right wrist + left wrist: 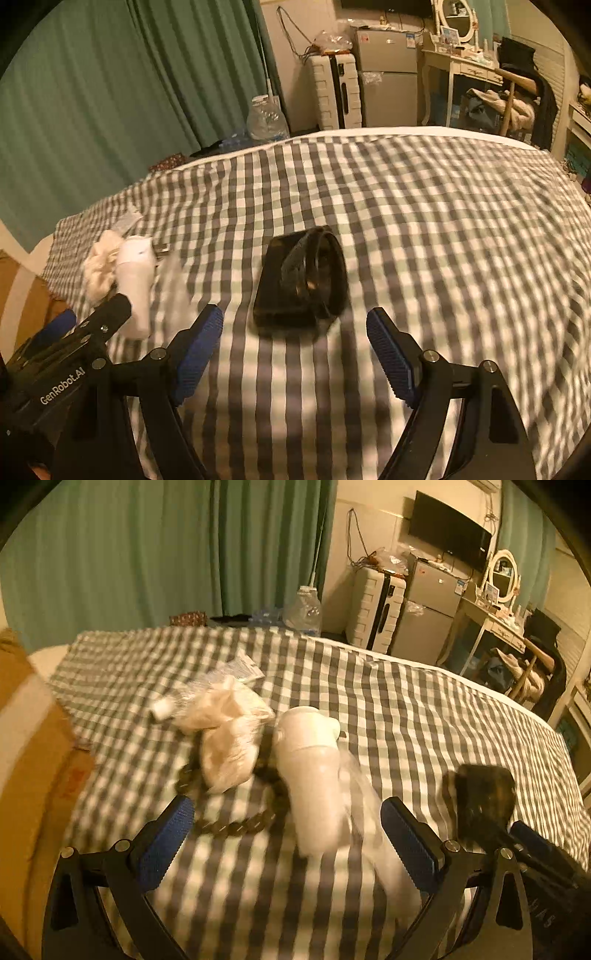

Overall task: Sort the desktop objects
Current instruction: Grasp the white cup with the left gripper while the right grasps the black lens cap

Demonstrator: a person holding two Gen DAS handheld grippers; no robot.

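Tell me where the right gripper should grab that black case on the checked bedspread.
Probably across its two long sides, near the middle. The black case lies flat on the checked bedspread, long axis running away from the open right gripper, so coming from above and the near end lets the fingers straddle it. The dark bands across its top look loose; avoid those.

On the bedspread (406,709) ahead of my left gripper (288,834), a bottle (310,775) lies between the pads' lines, its cap end away from me. Just left of it sits a crumpled bag (229,734), both resting partly on a chain (236,823). A small capped tube (160,709) lies beyond the bag, to the left. A cardboard box (33,760) stands at my far left. A dark case (299,280) lies right of the bottle, straight before my right gripper (295,350). Behind the bed stand a suitcase (373,609) and, right of it, a fridge (428,605).
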